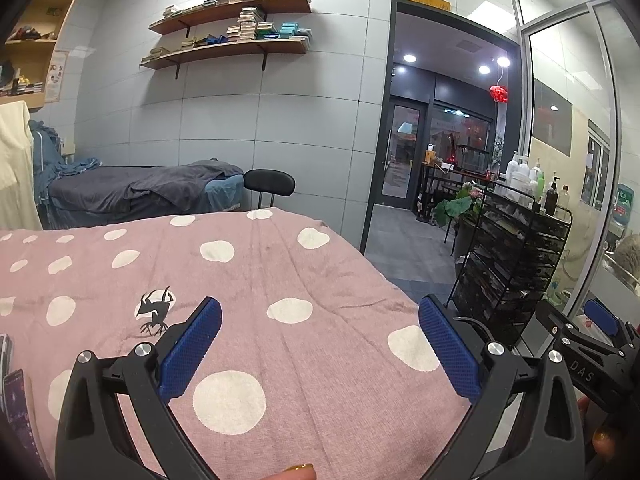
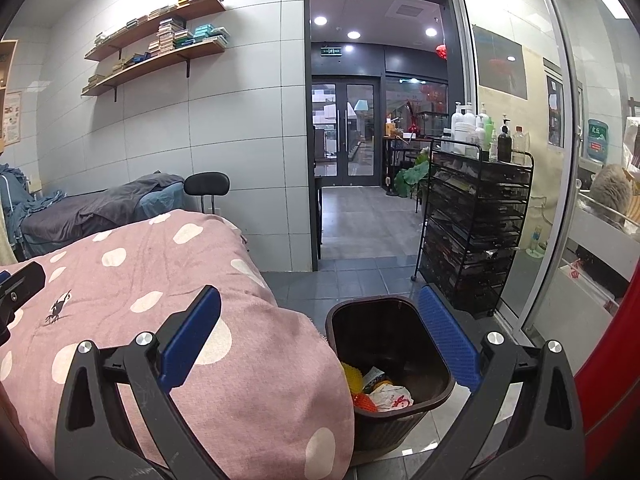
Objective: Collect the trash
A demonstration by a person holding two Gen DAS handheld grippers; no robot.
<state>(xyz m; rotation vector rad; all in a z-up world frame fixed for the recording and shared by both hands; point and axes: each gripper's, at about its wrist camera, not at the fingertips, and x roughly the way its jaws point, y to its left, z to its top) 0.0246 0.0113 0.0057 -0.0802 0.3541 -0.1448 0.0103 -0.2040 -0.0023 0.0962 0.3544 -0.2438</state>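
- Left hand-held gripper point(image 1: 320, 344): jaws wide apart, empty, over pink dotted bed cover point(image 1: 248, 280).
- Right hand-held gripper point(image 2: 320, 340): wide apart, empty, above brown trash bin point(image 2: 400, 420) holding wrappers.

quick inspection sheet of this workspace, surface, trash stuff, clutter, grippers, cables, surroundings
Surface: bed under a pink polka-dot blanket, wrinkled; no loose trash seen on it.
Job's things: dark bin on the floor against the bed's corner, holding crumpled wrappers and yellow and orange bits.
Clutter: a phone-like item at the blanket's left edge, cut off by the frame.
Grippers: left gripper open and empty above the blanket; right gripper open and empty over the bin's near side.
Cables: nothing seen.
Surroundings: black drawer cart topped with bottles, open doorway, wall shelves of boxes, second bed, black stool.
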